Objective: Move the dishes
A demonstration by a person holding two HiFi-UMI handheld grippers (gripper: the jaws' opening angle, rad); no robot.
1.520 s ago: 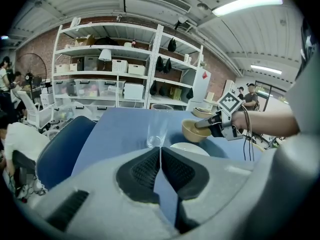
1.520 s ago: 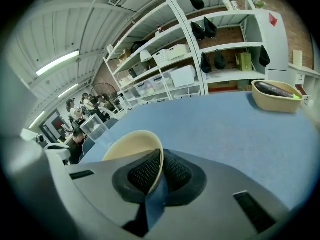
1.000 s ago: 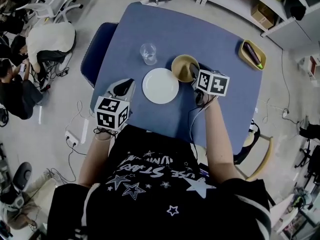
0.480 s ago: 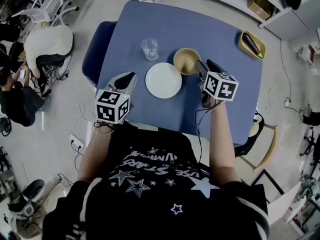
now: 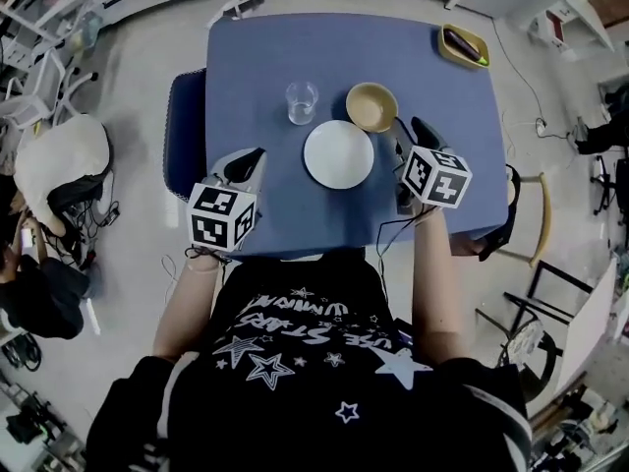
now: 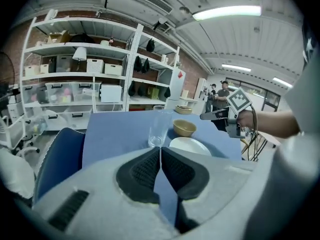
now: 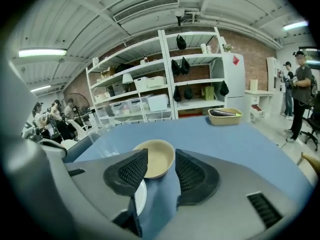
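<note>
My right gripper [image 7: 161, 166] has its pads spread apart and empty; the tan bowl [image 7: 156, 155] sits on the table just beyond the tips, framed in the gap but not gripped. My left gripper [image 6: 160, 153] is clenched, the two pads meeting at the tips with nothing between them, and it hovers over the near left part of the blue table [image 5: 265, 57]. Ahead of it stands the clear glass [image 6: 157, 131], upright, with the white plate [image 6: 189, 145] to its right. From the head view, the plate [image 5: 338, 154] lies between my two grippers, just beside the bowl [image 5: 371, 107], which is near the glass [image 5: 301, 103]. A yellow tray [image 5: 463, 45] holding something dark rests well apart at the far right corner.
</note>
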